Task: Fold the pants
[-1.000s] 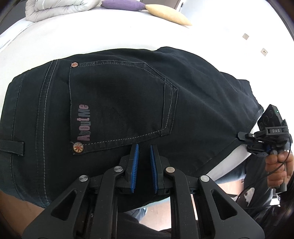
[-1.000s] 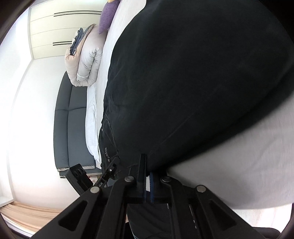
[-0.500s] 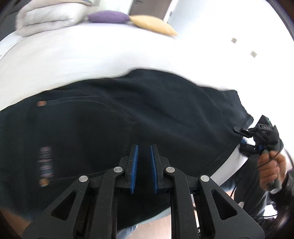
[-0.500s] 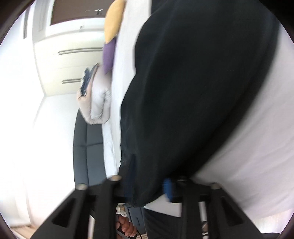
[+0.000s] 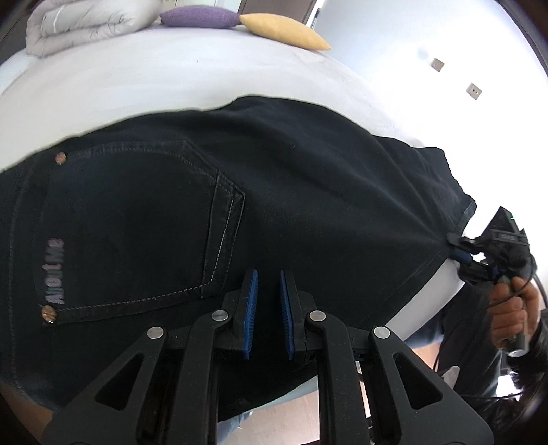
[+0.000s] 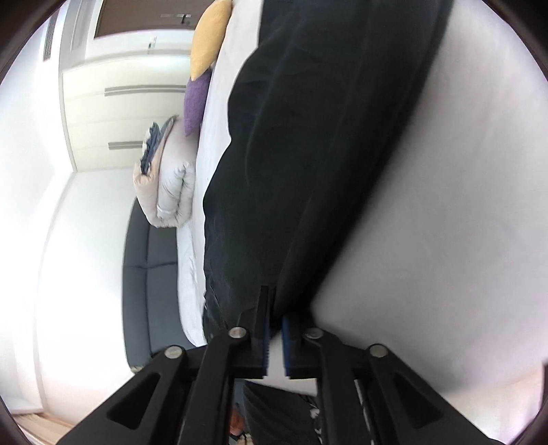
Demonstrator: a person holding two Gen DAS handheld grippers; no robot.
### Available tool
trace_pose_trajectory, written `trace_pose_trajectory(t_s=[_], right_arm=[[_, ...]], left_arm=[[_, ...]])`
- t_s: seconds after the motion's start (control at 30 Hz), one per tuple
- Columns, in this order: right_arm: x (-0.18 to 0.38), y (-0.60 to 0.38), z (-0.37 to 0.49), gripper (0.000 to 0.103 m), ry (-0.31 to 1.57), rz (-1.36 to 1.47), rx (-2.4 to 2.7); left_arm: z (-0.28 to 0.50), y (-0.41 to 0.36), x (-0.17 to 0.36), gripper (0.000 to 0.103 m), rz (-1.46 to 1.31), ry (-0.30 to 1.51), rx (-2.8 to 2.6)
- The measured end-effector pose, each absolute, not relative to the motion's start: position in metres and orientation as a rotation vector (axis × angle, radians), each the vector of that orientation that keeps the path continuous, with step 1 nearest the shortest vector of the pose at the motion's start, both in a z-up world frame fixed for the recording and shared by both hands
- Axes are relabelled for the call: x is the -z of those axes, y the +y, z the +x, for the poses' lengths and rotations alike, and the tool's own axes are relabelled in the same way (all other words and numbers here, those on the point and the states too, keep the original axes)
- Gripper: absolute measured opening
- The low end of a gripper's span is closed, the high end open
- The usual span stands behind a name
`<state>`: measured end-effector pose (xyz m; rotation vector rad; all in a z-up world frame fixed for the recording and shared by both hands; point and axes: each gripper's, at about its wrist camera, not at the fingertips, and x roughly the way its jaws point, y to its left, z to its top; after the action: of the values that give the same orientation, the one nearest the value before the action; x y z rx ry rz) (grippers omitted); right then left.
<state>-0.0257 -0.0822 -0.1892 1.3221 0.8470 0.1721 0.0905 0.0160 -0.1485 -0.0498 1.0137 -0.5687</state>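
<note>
Black denim pants (image 5: 291, 205) lie folded on a white bed (image 5: 171, 78), back pocket with "AboutMe" lettering up. My left gripper (image 5: 267, 277) hovers just above the pants beside the pocket, its blue pads slightly apart with nothing between them. My right gripper (image 5: 460, 248) shows at the right in the left wrist view, at the pants' hem corner. In the right wrist view the right gripper (image 6: 274, 308) is shut on the edge of the pants (image 6: 308, 137), which stretch away from it.
A folded grey duvet (image 5: 78, 24), a purple cushion (image 5: 198, 17) and a yellow cushion (image 5: 284, 30) lie at the bed's far end. A dark sofa (image 6: 150, 291) stands beside the bed. My hand (image 5: 510, 308) holds the right gripper.
The right gripper opened briefly, then closed again on the pants' edge. The left gripper drew back and shifted right along the pants, staying slightly open.
</note>
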Motion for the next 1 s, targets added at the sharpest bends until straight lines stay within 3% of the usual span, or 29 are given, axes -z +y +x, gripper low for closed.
trace_pose_trajectory(t_s=[0.03,0.07,0.13,0.2,0.27,0.3,0.6,0.63,0.8,1.0], right_arm=[[0.178,-0.085,-0.03,0.037,0.859,1.275,-0.156],[0.165,-0.089,-0.035,0.043,0.856,1.218,-0.131],[0.144,-0.097,-0.04,0.043,0.829,1.128,-0.094],[0.127,-0.105,-0.036,0.039,0.773,1.107,-0.12],[0.117,-0.105,-0.017,0.012,0.744,1.099,-0.181],[0.115,-0.101,-0.004,0.01,0.751,1.079,-0.203],[0.175,-0.046,0.128,0.009,1.058,1.062,-0.291],[0.181,-0.054,0.137,0.0,1.058,1.077,-0.258],[0.187,-0.118,0.151,0.0,0.927,1.139,-0.137],[0.174,-0.224,0.111,0.0,0.671,1.19,0.153]], left_arm=[[0.09,0.015,0.145,0.013,-0.049,1.005,0.571],[0.09,0.015,0.141,0.013,-0.053,0.996,0.572],[0.096,0.015,0.129,0.013,-0.066,0.983,0.578],[0.106,0.01,0.123,0.013,-0.073,0.978,0.58],[0.118,0.0,0.119,0.013,-0.06,0.975,0.587],[0.123,-0.006,0.118,0.013,-0.05,0.973,0.592],[0.175,-0.05,0.131,0.013,0.071,1.07,0.524],[0.178,-0.05,0.133,0.013,0.074,1.076,0.519],[0.189,-0.042,0.141,0.013,0.032,1.081,0.515],[0.191,-0.03,0.147,0.013,-0.019,1.06,0.525]])
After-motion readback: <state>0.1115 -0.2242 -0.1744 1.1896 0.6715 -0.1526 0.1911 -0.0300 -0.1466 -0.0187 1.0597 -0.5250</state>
